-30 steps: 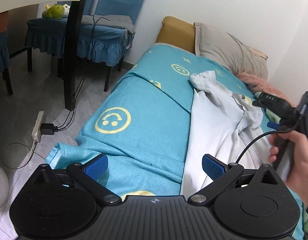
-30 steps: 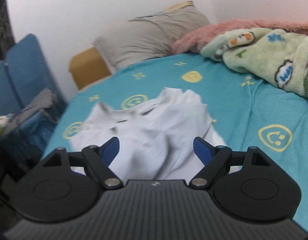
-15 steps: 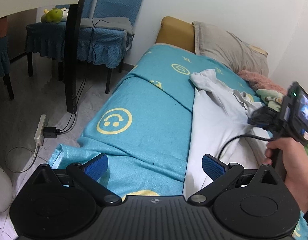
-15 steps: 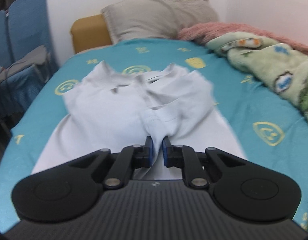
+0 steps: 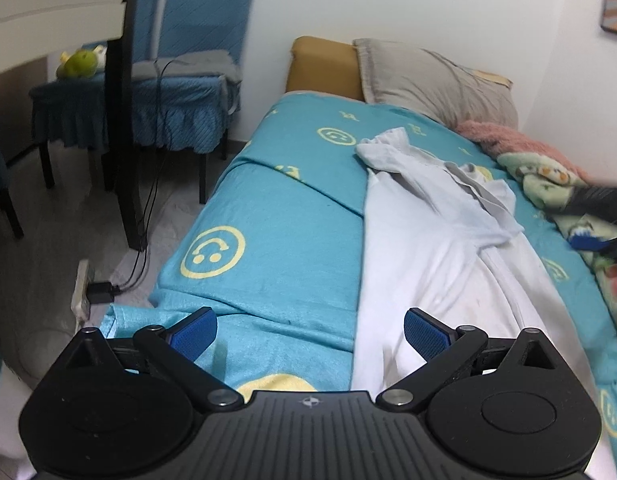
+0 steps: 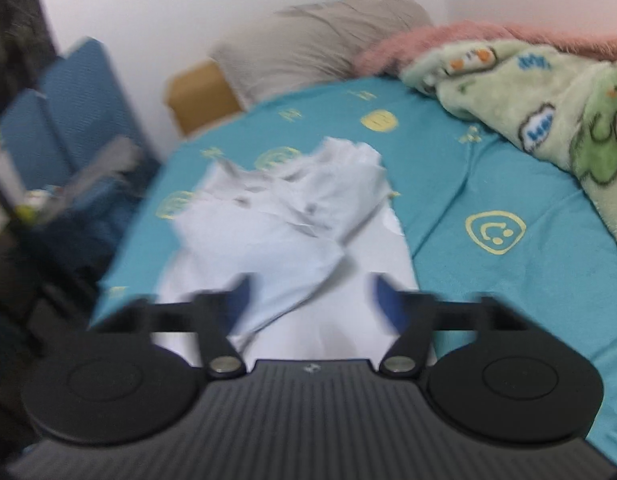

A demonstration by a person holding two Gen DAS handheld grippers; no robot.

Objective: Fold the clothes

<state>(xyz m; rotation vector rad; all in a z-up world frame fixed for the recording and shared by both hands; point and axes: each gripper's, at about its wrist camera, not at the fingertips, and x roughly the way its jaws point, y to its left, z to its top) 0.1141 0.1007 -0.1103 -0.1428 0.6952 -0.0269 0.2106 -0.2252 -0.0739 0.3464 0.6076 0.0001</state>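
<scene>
the white shirt (image 5: 428,248) lies lengthwise on the bed (image 5: 276,216), its collar end toward the grey pillow (image 5: 432,76), one sleeve flopped across the chest. both the left tongs (image 5: 308,330) and the right tongs (image 6: 312,296) are spread, pinching nothing. this looks mid-fold; next needs a grip on a shirt edge.

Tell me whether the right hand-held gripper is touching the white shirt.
Cannot tell. The right wrist view shows the right hand-held gripper open over the white shirt, but blur hides any contact.
</scene>
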